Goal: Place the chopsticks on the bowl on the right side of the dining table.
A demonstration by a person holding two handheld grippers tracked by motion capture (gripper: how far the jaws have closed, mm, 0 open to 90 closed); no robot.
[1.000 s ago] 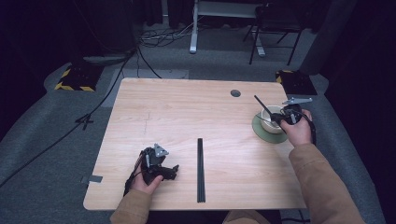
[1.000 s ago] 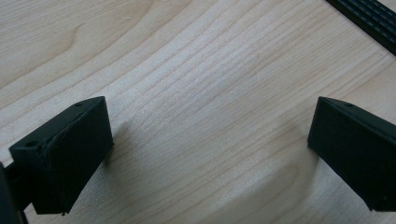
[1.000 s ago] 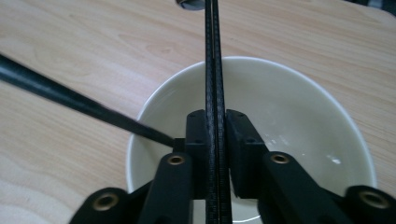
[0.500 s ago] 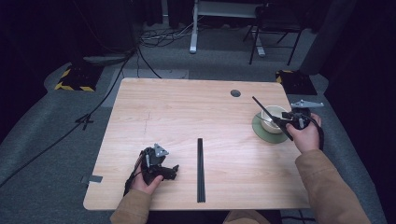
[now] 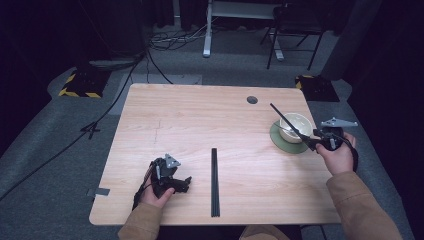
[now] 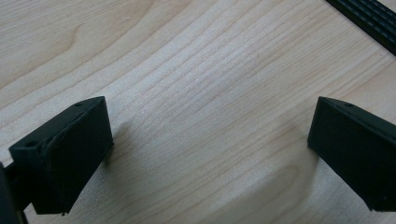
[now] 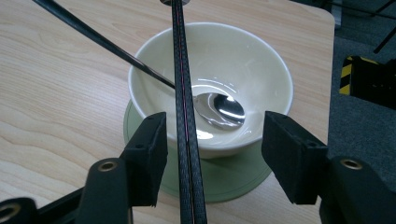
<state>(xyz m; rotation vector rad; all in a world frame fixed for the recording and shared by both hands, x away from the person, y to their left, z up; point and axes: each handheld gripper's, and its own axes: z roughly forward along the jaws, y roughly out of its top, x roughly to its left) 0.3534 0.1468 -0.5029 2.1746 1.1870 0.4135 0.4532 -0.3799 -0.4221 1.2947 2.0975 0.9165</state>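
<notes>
While the left gripper (image 5: 172, 181) rests low on the pale wooden table (image 5: 200, 120) with its jaws spread wide over bare wood, a pair of black chopsticks (image 5: 215, 181) lies just to its right. At the table's right edge, the right gripper (image 7: 210, 154) has its jaws apart around a second black chopstick pair (image 7: 184, 116), angled over a cream ceramic bowl (image 7: 261, 70). Inside sits a shiny metal spoon (image 7: 219, 108); beneath lies a round green coaster (image 7: 233, 179).

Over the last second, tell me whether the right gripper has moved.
Yes. In the high view the right gripper has drawn back from over the bowl towards the table's right edge, and now sits beside the bowl's right side.
</notes>
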